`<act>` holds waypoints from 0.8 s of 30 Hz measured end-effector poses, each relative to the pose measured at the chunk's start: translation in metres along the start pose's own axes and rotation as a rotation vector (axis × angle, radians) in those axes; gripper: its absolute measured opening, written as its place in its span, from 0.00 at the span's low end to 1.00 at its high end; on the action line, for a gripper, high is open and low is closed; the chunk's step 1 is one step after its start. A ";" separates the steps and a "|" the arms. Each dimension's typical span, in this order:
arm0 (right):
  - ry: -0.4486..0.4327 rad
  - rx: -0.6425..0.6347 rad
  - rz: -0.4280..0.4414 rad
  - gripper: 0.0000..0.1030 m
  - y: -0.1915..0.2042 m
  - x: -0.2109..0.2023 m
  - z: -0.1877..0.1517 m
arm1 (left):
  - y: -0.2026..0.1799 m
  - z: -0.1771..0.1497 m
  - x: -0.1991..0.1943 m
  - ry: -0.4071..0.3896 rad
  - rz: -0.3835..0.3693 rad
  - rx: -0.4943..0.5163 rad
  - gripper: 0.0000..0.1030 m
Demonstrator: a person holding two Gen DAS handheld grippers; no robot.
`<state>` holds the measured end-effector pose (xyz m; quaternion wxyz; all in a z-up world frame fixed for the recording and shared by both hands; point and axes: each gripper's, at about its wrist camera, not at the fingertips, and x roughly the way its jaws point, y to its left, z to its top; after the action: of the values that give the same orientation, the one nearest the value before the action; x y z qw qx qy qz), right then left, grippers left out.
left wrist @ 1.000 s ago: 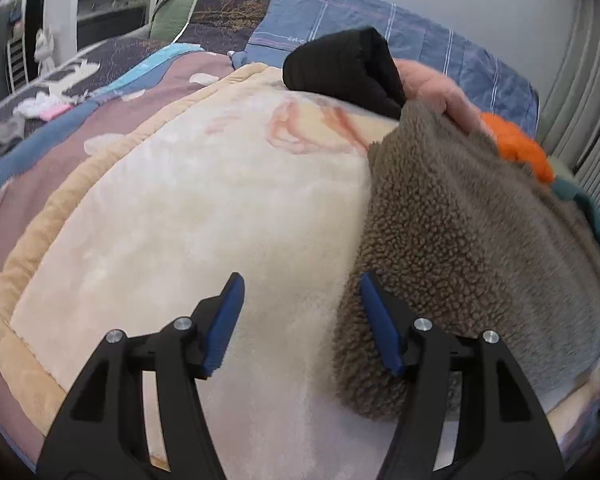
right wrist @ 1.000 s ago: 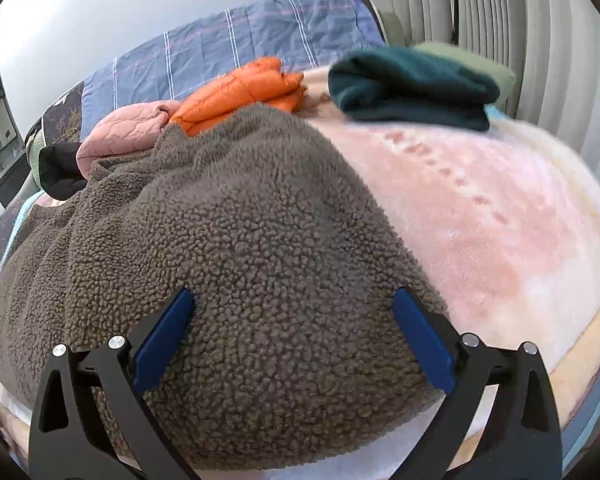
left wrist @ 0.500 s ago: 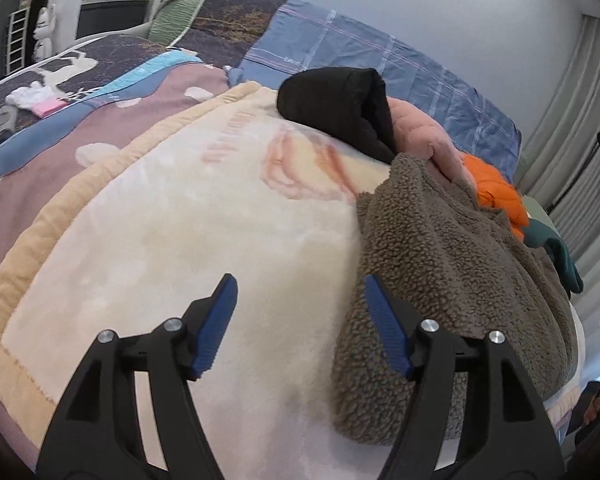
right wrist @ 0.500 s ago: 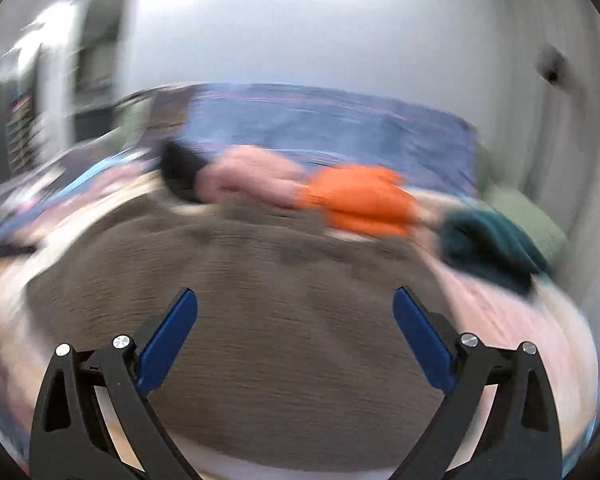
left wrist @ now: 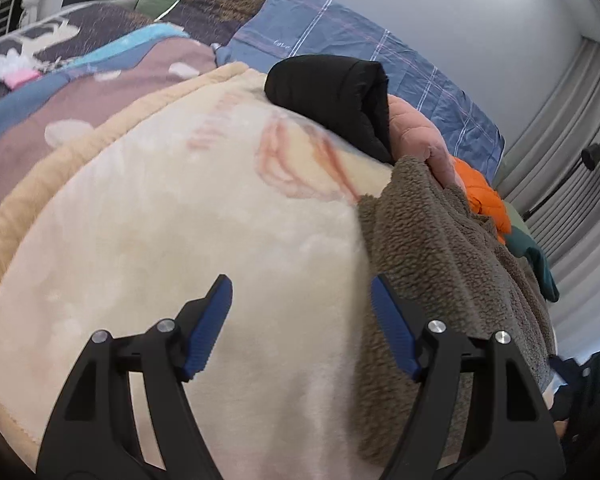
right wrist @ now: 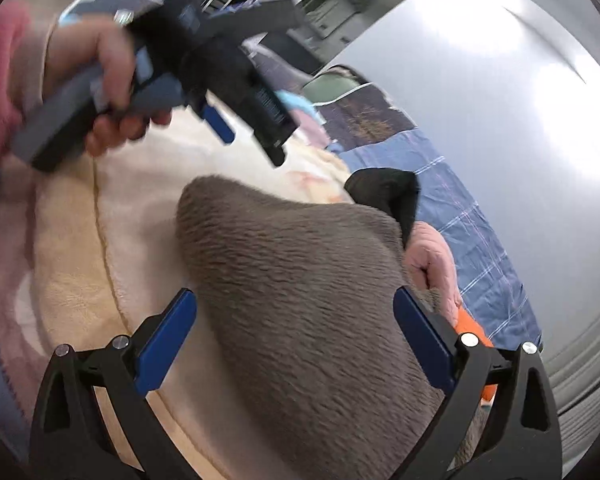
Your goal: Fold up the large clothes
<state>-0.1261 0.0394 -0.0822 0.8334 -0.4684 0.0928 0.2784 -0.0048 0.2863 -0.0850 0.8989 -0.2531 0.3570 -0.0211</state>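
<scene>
The bulky brown sherpa fleece garment [left wrist: 452,264] is seen heaped on the cream plush blanket [left wrist: 180,220] covering the bed. Both left tongs [left wrist: 300,320] and right tongs [right wrist: 296,336] are held wide apart, nothing gripped. Soft, thick, floppy handling is expected; a hem edge is best pinched.

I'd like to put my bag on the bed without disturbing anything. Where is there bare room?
The cream plush blanket is bare between its tan border and the brown fleece garment. It is crowded along the far edge: folded black jacket, pink quilted jacket, orange puffer jacket.
</scene>
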 end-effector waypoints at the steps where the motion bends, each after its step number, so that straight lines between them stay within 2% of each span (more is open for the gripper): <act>1: 0.006 -0.023 -0.015 0.96 0.004 0.007 0.000 | 0.003 0.000 0.000 0.001 0.001 -0.002 0.71; 3: 0.018 -0.060 -0.042 0.96 0.009 0.021 0.001 | 0.005 0.001 0.001 0.010 -0.001 0.010 0.72; 7: 0.047 -0.016 -0.023 0.96 0.009 0.040 0.015 | -0.002 0.012 0.007 0.038 -0.030 0.065 0.76; 10: 0.039 -0.049 -0.036 0.96 0.020 0.044 0.026 | -0.015 0.025 0.020 0.070 -0.095 0.120 0.83; 12: 0.033 -0.071 -0.046 0.96 0.025 0.041 0.028 | -0.025 0.031 0.034 0.114 -0.165 0.150 0.85; 15: 0.048 -0.048 -0.013 0.96 0.018 0.038 0.025 | -0.037 0.037 0.061 0.221 -0.317 0.160 0.90; 16: 0.058 -0.041 -0.006 0.96 0.017 0.040 0.025 | -0.041 0.040 0.070 0.248 -0.344 0.166 0.90; 18: 0.074 -0.034 -0.002 0.94 0.019 0.048 0.027 | -0.049 0.052 0.094 0.293 -0.350 0.173 0.91; 21: 0.083 -0.011 0.013 0.93 0.021 0.059 0.030 | -0.053 0.064 0.128 0.372 -0.372 0.124 0.90; 24: 0.096 0.012 0.011 0.93 0.020 0.066 0.034 | -0.055 0.067 0.155 0.428 -0.391 0.118 0.92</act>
<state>-0.0856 0.1008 -0.1056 0.8292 -0.4759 0.1369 0.2594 0.1620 0.2336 -0.1157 0.7952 -0.2542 0.4811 -0.2676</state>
